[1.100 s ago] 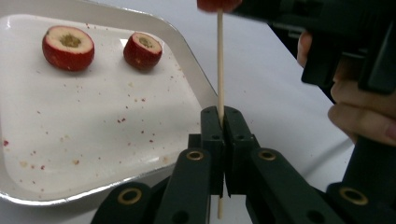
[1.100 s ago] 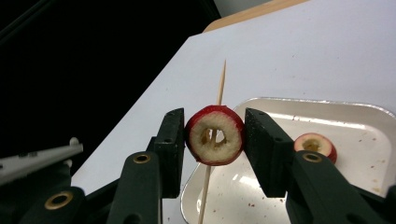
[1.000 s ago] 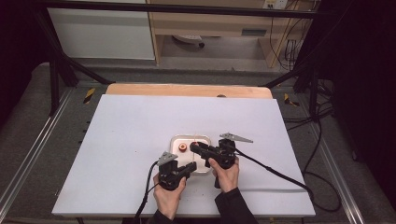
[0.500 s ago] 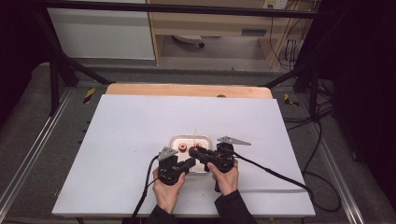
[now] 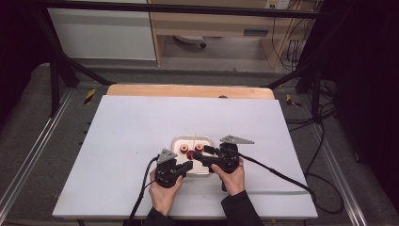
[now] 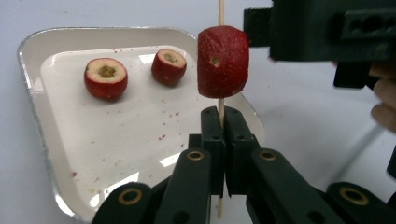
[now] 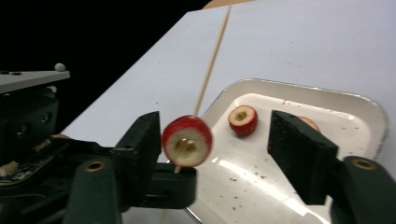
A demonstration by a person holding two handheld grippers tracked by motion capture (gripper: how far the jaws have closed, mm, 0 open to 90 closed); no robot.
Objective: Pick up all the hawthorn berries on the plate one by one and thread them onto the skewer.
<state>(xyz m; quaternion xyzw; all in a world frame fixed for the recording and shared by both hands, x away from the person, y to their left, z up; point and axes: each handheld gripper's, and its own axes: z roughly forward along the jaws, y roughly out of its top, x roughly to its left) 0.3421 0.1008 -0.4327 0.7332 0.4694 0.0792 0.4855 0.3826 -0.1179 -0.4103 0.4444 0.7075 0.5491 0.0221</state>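
Note:
My left gripper (image 6: 223, 121) is shut on a thin wooden skewer (image 6: 219, 11) that stands upright. A red fruit piece (image 6: 222, 61) with a cored middle is threaded on the skewer just above the jaws. My right gripper (image 7: 217, 144) has just been opening. The fruit piece (image 7: 187, 141) sits between its jaws, close to the left one, and the other jaw stands well clear. In the high view both grippers (image 5: 188, 165) (image 5: 200, 154) meet over the near edge of the white tray (image 5: 181, 139).
Two more cored red fruit pieces (image 6: 105, 77) (image 6: 168, 66) lie in the white tray (image 6: 32, 51), which is speckled with red crumbs. The tray rests on a white board (image 5: 141, 122) over a wooden table. Black cables trail off to the right.
The right gripper's jaws have spread apart from the fruit piece on the skewer. Both hands have stayed nearly in place at the tray's near edge.

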